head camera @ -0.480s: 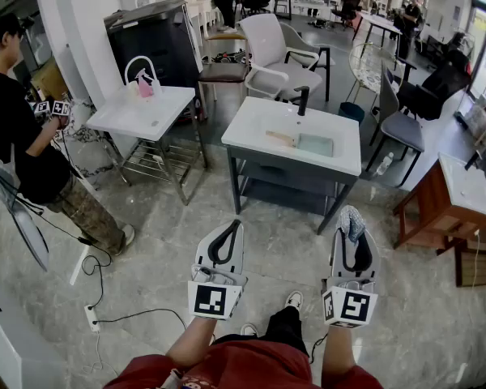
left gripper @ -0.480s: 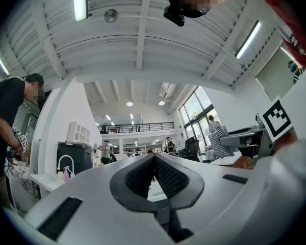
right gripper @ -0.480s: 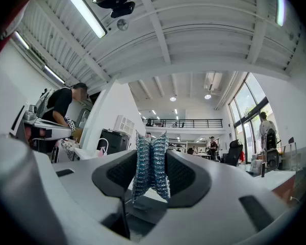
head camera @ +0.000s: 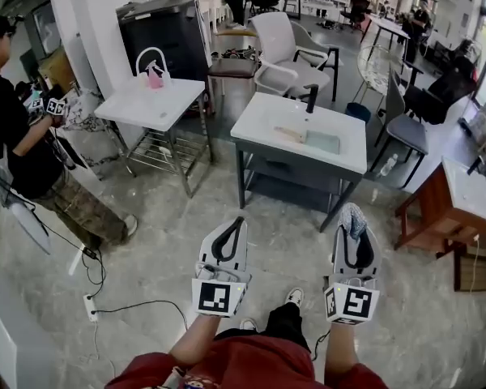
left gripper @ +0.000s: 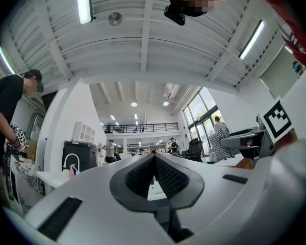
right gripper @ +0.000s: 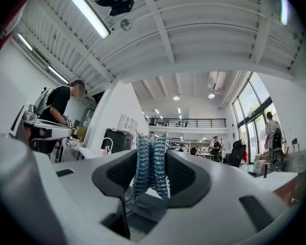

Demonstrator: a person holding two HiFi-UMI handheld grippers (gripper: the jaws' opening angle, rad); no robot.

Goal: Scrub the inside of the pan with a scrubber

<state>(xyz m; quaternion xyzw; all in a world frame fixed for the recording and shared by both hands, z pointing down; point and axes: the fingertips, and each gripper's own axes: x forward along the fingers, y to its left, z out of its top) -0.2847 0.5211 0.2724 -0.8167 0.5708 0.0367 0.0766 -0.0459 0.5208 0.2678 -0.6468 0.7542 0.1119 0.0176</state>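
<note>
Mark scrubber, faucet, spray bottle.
scrubber (right gripper: 152, 165): right gripper view, middle of the blue mesh.
faucet (head camera: 310, 101): head view, black upright stem.
spray bottle (head camera: 155, 78): head view, pink body.

**Head view:** camera on the wearer's head, facing forward and steeply down over the floor. The left gripper and right gripper are near, at the lower edge. The washstand is farther off, centre.

**Left gripper view:** camera rides on the left gripper and looks along its jaws, which are pressed together. It is tilted up toward the ceiling, with the jaws very near and the hall distant.

**Right gripper view:** camera rides on the right gripper, with the same upward tilt. The scrubber clamped between the jaws stands close, centre.

**Shared:** the person in black and the black cabinet appear at the left of all three views. The balcony rail shows in both gripper views only.
</note>
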